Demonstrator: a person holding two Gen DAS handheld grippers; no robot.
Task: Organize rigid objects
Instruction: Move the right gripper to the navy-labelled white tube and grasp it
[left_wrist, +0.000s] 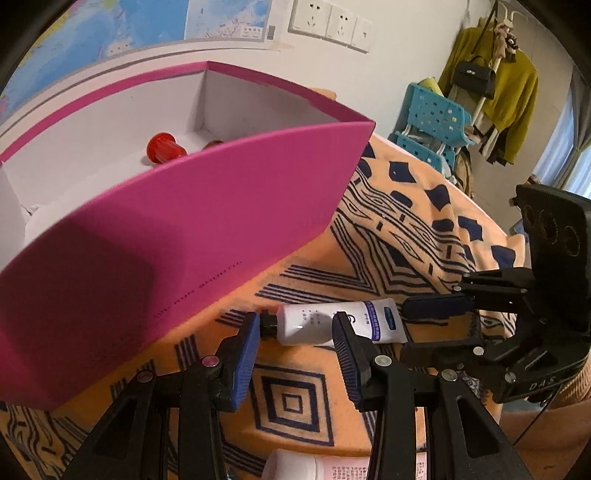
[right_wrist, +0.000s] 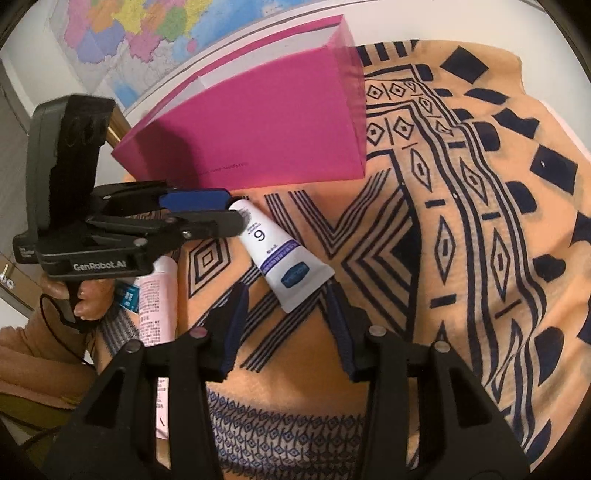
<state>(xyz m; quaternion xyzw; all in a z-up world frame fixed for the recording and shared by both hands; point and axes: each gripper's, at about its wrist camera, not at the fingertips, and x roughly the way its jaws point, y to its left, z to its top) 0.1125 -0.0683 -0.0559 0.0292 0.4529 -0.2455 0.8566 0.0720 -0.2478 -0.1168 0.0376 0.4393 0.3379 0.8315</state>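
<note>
Both tools are spread apart, left (left_wrist: 295, 354) at the tube's (left_wrist: 332, 325) cap, right (right_wrist: 284, 321) at its tail, probably lining up a lift into the box (left_wrist: 184, 229).

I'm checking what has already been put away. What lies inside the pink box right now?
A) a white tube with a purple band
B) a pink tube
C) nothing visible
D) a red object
D: the left wrist view shows a red object on the white floor inside the pink box; the white tube lies outside on the cloth.
</note>
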